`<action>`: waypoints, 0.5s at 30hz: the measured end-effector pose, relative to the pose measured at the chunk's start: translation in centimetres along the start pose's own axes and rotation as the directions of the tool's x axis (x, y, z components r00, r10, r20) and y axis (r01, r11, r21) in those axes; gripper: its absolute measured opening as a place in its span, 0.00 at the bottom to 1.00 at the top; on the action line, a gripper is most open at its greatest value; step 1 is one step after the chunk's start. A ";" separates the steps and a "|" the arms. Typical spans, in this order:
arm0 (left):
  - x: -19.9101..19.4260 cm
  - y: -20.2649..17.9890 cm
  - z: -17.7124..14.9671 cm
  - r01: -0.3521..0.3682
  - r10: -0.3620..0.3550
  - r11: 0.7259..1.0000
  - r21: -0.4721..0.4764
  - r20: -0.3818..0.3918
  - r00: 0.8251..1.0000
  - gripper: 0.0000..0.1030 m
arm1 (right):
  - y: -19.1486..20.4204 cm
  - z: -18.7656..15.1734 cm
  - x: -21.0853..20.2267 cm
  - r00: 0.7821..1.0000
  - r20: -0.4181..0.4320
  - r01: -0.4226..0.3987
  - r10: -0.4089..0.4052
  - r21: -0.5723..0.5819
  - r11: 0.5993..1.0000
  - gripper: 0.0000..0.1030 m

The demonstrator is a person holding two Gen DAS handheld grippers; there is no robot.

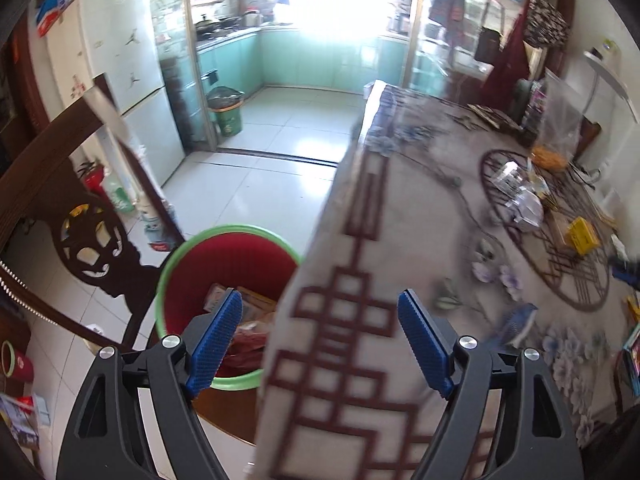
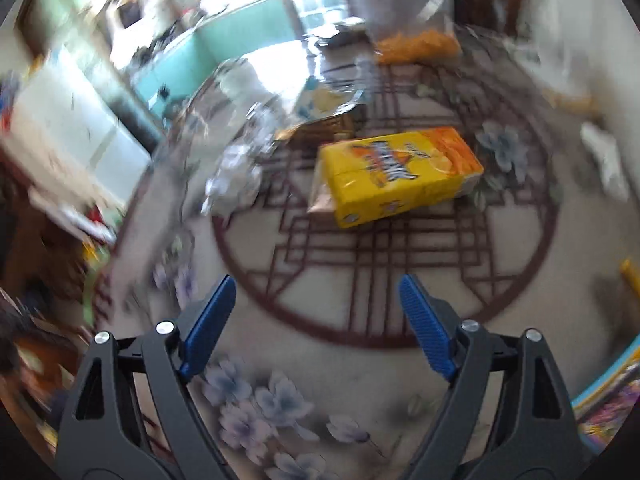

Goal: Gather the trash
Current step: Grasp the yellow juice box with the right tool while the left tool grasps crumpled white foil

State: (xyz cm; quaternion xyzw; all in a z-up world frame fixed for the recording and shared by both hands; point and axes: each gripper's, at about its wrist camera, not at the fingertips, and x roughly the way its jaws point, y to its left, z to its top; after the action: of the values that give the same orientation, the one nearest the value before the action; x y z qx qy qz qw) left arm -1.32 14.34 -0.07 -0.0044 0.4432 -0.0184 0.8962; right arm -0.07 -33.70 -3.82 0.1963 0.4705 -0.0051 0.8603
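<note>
A red waste bin with a green rim (image 1: 224, 256) stands on the floor beside the table and holds paper and wrapper scraps. My left gripper (image 1: 320, 316) is open and empty, over the table's edge just right of the bin. A yellow carton (image 2: 400, 174) lies on the patterned tablecloth (image 2: 340, 280); it also shows small in the left wrist view (image 1: 583, 236). Crumpled clear wrappers (image 2: 234, 182) lie left of the carton and show in the left wrist view (image 1: 520, 196). My right gripper (image 2: 316, 300) is open and empty above the cloth, short of the carton.
A dark carved wooden chair (image 1: 88, 240) stands left of the bin. A clear bag with orange snacks (image 2: 416, 46) sits at the table's far side. Books (image 2: 608, 400) lie at the right edge. A fridge (image 1: 132, 80) and a green kitchen bin (image 1: 228, 114) stand beyond.
</note>
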 end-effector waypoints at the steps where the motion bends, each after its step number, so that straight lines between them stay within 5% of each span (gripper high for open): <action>1: 0.1 -1.2 0.0 0.004 -0.004 1.000 0.018 -0.006 1.000 0.74 | -1.9 1.1 0.4 0.999 0.009 -0.042 0.041 0.093 0.995 0.80; 5: 0.6 -6.0 0.2 0.023 -0.022 0.996 0.085 -0.016 1.000 0.74 | -6.8 2.9 3.3 0.982 0.008 -0.180 0.191 0.379 0.908 0.83; 10: 1.5 -11.1 1.5 0.045 -0.045 0.987 0.156 -0.003 0.999 0.74 | -9.3 3.6 5.9 0.960 0.033 -0.253 0.278 0.526 0.812 0.86; 15: 3.4 -16.0 3.1 0.121 -0.120 0.981 0.153 -0.017 0.993 0.74 | -12.1 3.0 8.7 0.909 0.098 -0.359 0.404 0.678 0.642 0.90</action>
State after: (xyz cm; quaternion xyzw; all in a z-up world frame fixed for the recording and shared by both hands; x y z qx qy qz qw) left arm 2.78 -1.76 -0.48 0.0379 0.4428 -0.1070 0.8894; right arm 4.87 -44.42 -13.44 0.5929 0.4095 0.0100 0.6933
